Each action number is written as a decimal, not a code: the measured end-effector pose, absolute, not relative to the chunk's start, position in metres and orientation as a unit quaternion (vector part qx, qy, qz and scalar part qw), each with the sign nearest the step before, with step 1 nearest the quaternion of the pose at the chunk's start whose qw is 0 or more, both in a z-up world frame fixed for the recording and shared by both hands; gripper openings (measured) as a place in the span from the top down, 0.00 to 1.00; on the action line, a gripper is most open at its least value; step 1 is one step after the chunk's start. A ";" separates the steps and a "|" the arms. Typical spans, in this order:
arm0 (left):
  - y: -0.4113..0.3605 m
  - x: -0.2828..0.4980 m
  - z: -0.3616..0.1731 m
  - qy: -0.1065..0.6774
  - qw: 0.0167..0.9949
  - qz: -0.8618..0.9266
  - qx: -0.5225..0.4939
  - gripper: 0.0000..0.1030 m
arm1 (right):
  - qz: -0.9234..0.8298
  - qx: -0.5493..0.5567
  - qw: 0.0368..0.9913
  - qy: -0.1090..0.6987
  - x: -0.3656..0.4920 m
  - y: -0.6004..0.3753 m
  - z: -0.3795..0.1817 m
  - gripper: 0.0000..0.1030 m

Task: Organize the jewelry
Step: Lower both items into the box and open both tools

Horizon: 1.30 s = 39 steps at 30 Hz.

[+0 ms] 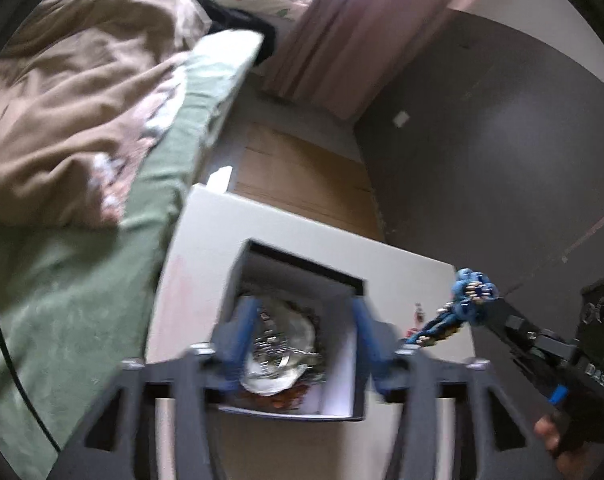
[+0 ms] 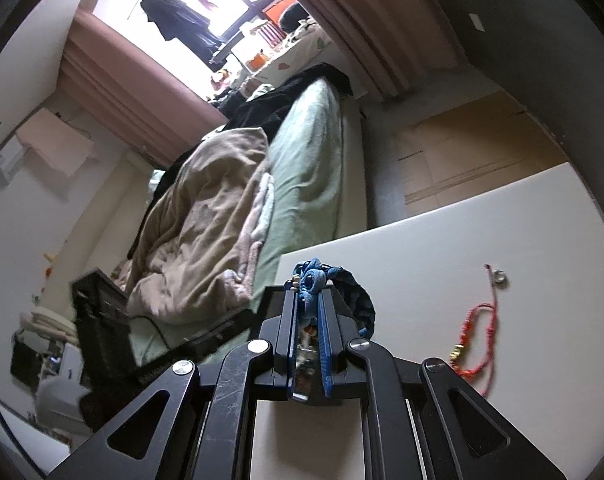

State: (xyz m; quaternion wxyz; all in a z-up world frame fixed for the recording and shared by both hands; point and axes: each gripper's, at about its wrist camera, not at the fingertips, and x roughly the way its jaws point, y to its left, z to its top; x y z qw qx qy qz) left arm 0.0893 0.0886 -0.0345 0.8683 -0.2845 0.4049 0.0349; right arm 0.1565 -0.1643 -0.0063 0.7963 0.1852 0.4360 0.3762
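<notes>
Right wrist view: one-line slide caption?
Right tool shut on blue plush-charm bracelet above white table; red beaded bracelet lies alongside.

You see matt white table (image 2: 442,248) – smooth; braided blue cloth bracelet (image 2: 358,296); red cord bracelet (image 2: 480,332), glossy gold beads; shiny metal jewelry (image 1: 273,344) – matt white box (image 1: 237,280).

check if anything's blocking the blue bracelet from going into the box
Partly. The left gripper sits open over the box mouth, its fingers inside. The right gripper holds the blue bracelet off to the side, above the table.
</notes>
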 end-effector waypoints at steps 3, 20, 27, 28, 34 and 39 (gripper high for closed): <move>0.095 0.084 -0.026 0.393 0.872 0.027 -0.291 0.43 | 0.392 0.193 0.792 0.427 0.154 -0.155 -0.005 0.89; 0.133 0.060 -0.017 0.360 0.875 0.056 -0.320 0.36 | 0.413 0.209 0.724 0.511 0.160 -0.097 -0.043 0.55; 0.124 0.062 -0.015 0.353 0.882 0.060 -0.308 0.22 | 0.376 0.219 0.753 0.493 0.166 -0.134 -0.032 0.45; 0.123 0.063 -0.015 0.355 0.882 0.059 -0.306 0.22 | 0.367 0.222 0.760 0.489 0.167 -0.143 -0.030 0.39; 0.103 0.067 -0.015 0.361 0.887 0.055 -0.281 0.22 | 0.314 0.232 0.783 0.485 0.172 -0.192 -0.024 0.37; 0.083 0.069 -0.016 0.372 0.889 0.052 -0.260 0.22 | 0.281 0.225 0.789 0.497 0.175 -0.219 -0.027 0.37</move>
